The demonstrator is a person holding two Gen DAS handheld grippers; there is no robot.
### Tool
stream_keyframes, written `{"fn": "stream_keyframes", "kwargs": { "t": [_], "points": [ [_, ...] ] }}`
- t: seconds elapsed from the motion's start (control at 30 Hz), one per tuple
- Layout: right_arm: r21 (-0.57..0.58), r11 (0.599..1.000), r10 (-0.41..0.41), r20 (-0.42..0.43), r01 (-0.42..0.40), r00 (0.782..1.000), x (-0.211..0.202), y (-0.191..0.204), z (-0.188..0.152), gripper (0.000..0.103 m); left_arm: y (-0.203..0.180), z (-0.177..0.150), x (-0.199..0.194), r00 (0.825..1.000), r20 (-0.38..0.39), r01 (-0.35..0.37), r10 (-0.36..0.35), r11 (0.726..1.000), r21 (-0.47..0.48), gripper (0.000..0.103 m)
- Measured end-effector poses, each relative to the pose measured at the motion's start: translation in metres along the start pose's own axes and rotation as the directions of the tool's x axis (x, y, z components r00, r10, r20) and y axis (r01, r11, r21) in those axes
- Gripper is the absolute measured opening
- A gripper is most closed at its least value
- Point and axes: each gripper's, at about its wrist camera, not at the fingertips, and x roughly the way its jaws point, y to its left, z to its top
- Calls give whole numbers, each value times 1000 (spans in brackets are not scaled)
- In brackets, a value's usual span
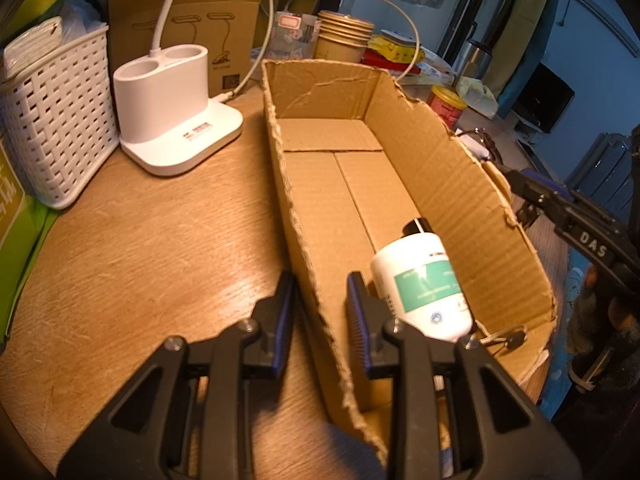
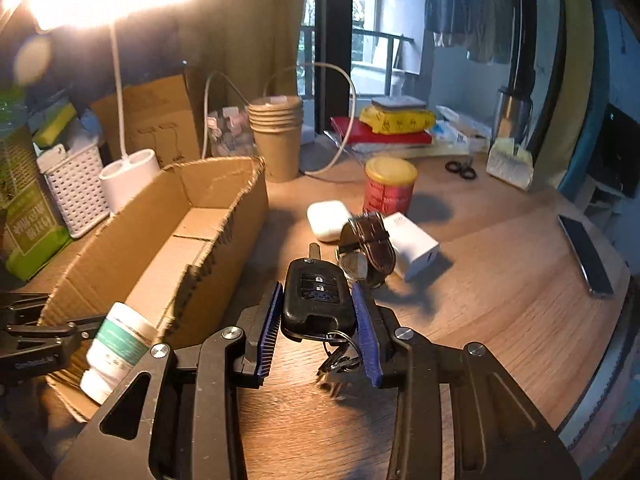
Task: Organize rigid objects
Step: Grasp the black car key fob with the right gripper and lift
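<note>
Black car key [image 2: 316, 300] | stiff, light, smooth | right gripper [image 2: 318, 320] pinches fob sides | left gripper [image 1: 320, 320] clamps cardboard box [image 1: 296, 216] wall

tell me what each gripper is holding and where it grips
Right gripper clamps the car key fob by its two long sides. Left gripper pinches the cardboard box by its near side wall.

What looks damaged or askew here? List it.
The cardboard box has ragged, torn top edges, as if its flaps were ripped off. The white bottle lies tipped on its side inside it. The left hand-held gripper is clamped on the box's near wall. Nothing looks spilled.
</note>
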Motion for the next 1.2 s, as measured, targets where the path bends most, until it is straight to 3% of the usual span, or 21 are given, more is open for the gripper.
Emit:
{"fn": "stream_keyframes", "kwargs": {
  "t": [0.6, 1.2],
  "points": [
    [-90, 994, 70, 135, -58, 988, -51, 35, 28, 38, 0, 0, 0, 1000, 0, 0, 0, 1000, 0, 28],
    [-161, 980, 141, 154, -116, 978, -55, 72, 36, 38, 0, 0, 0, 1000, 0, 1, -1, 1000, -1, 28]
  ]
}}
